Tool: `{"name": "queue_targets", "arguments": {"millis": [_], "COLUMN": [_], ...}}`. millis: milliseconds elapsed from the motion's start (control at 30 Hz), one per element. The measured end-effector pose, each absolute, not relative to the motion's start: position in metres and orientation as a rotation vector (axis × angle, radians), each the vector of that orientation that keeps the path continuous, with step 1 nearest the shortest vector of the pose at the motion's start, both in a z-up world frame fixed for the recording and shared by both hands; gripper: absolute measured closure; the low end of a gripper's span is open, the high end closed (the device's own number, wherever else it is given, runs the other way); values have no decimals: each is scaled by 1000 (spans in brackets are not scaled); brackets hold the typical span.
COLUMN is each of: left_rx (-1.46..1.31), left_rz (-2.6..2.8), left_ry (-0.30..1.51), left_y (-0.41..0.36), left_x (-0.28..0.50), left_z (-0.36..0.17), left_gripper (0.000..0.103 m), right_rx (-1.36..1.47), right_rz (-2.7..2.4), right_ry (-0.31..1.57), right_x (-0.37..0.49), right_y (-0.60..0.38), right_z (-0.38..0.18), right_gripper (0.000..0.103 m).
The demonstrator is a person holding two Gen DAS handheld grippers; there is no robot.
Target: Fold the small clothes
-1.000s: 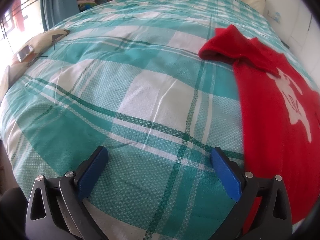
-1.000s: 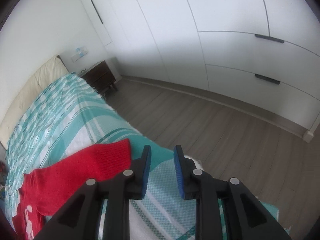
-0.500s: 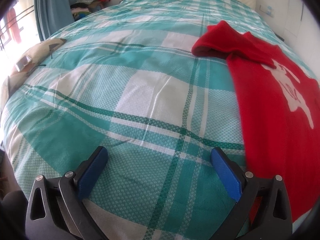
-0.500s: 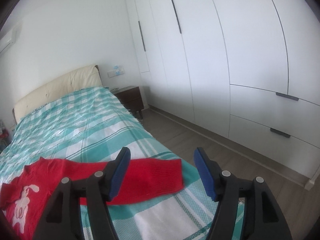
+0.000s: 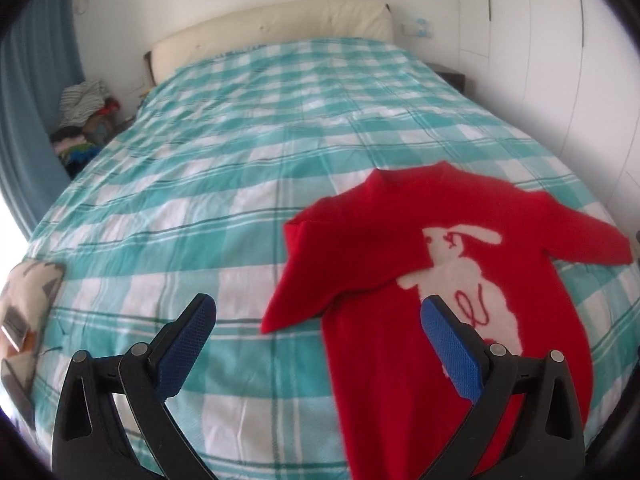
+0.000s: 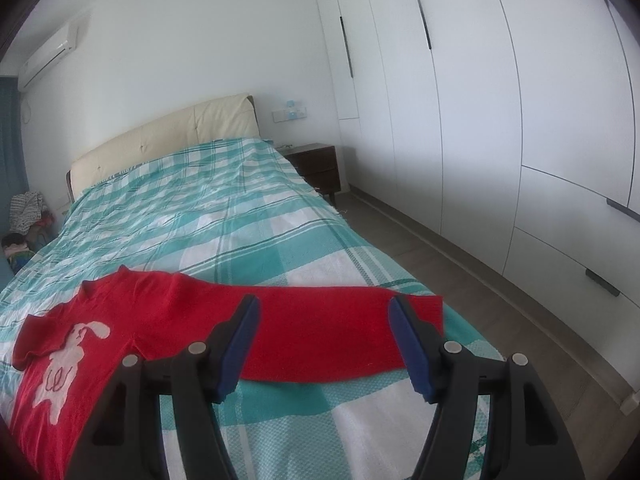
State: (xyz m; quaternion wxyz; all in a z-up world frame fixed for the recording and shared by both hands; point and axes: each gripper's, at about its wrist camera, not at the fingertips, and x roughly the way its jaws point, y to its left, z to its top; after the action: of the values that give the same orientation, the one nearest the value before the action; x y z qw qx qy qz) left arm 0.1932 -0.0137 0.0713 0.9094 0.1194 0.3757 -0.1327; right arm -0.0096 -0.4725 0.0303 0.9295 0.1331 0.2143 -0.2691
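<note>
Honestly the risky bit is the next grab. Both tools are spread wide w/ nothing in them: left gripper (image 5: 318,338) hangs over the sweater's left half, right gripper (image 6: 324,340) hangs above the long sleeve (image 6: 340,336).

Red sweater (image 5: 400,240) lies face up on the checked bedspread (image 5: 200,200), near the foot end, white rabbit showing. One sleeve is already flipped across the chest, the other is stretched flat toward the bed's edge.

What could go wrong imo:
- the knit looks thick and floppy, so pinching only the top layer of the folded sleeve (image 5: 320,276) would prob drag it back open
- the sleeve cuff sits right by the bed's edge, so a sloppy pull could slide it off
- pads could snag bedspread along w/ the knit

Views: left cam shows the folded sleeve and rabbit clearly, but cuts off the far cuff. Right cam shows the whole stretched sleeve, plus floor and wardrobe (image 6: 500,120).
</note>
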Motion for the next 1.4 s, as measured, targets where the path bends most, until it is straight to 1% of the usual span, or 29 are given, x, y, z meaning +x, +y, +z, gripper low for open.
{"name": "queue_targets", "arguments": {"millis": [100,200,333,467,500,533,567,633,667,700,767,800,900,967,1100,1167,1233,1300,1400], "left_rx": [428,605,674,727,722,704,675,612,591,578,559,547,381,230,-90,-211,-281,-375,-470], "left_rz": [-345,-370,-374,-367,-371,-381,-394,-420,-432,-444,-470,-469,-459,-422,-225,-59,117,242,347], "left_ry": [830,802,832,821,823,828,836,848,850,849,848,849,852,827,770,736,721,753,800], "left_y": [-67,-110,-134,-143,-143,-143,-142,-141,-141,-142,-144,-144,-121,-83,42,115,177,228,268], "left_x": [215,222,242,253,256,258,261,265,265,264,262,261,264,266,263,252,237,223,207], "left_z": [32,-1,-34,-52,-54,-56,-56,-55,-55,-55,-54,-52,-29,-3,44,55,50,31,-8], "left_gripper": [1,1,1,4,9,16,19,33,36,44,68,97,99,100,100,100,100,100,100], "right_rx": [297,324,323,302,298,294,292,284,280,277,271,266,253,253,259,268,275,282,285], "right_rz": [-539,-529,-522,-496,-489,-483,-475,-465,-461,-457,-451,-450,-446,-443,-440,-443,-446,-446,-452], "right_ry": [456,472,477,490,494,499,504,517,524,529,536,538,540,534,521,513,508,508,524], "right_x": [-10,-10,-9,-3,-1,1,3,7,9,10,12,14,15,14,11,9,7,7,10], "right_y": [-473,-476,-476,-470,-468,-467,-466,-464,-463,-462,-460,-459,-456,-456,-457,-458,-460,-461,-462], "right_z": [26,22,22,21,21,20,19,17,16,15,14,13,13,14,17,19,21,20,17], "right_gripper": [37,36,36,36,36,36,36,36,36,36,36,36,36,36,36,36,36,36,35]}}
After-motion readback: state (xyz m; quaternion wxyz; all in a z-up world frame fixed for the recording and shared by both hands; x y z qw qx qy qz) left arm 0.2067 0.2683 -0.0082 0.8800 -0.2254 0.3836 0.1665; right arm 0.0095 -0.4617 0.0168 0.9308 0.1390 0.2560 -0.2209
